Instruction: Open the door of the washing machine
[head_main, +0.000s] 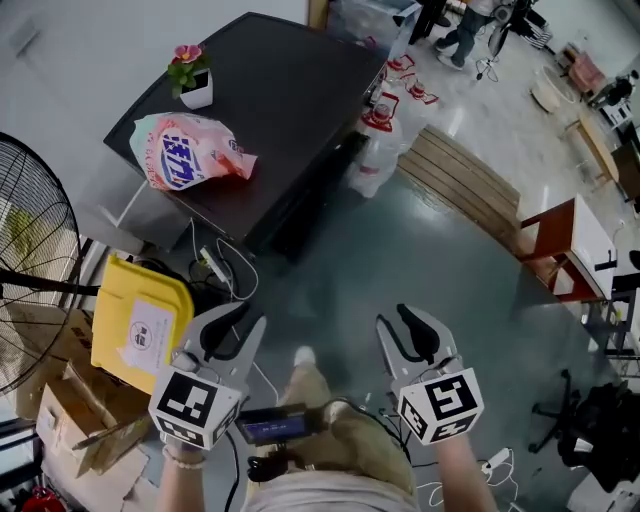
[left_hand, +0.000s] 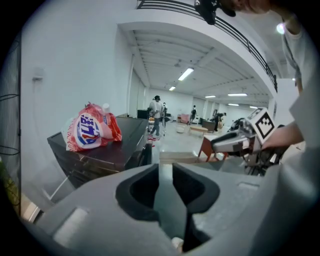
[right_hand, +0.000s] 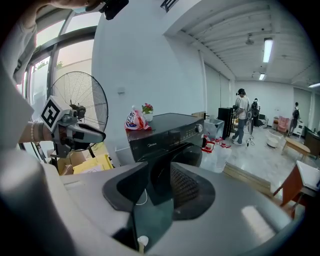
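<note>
Standing well ahead of the person, the boxy matte-black washing machine (right_hand: 165, 136) shows its round door (right_hand: 192, 152), apparently shut; I judge the approach barely begun, with stepping closer to the door's edge next. Left gripper (head_main: 248, 316) and right gripper (head_main: 393, 318) hold nothing, grey jaws slightly parted. A crinkly pink detergent bag (head_main: 185, 150) lies on top.

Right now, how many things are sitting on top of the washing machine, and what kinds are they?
Detergent bag: 1
Potted flower: 1
Total: 2
</note>
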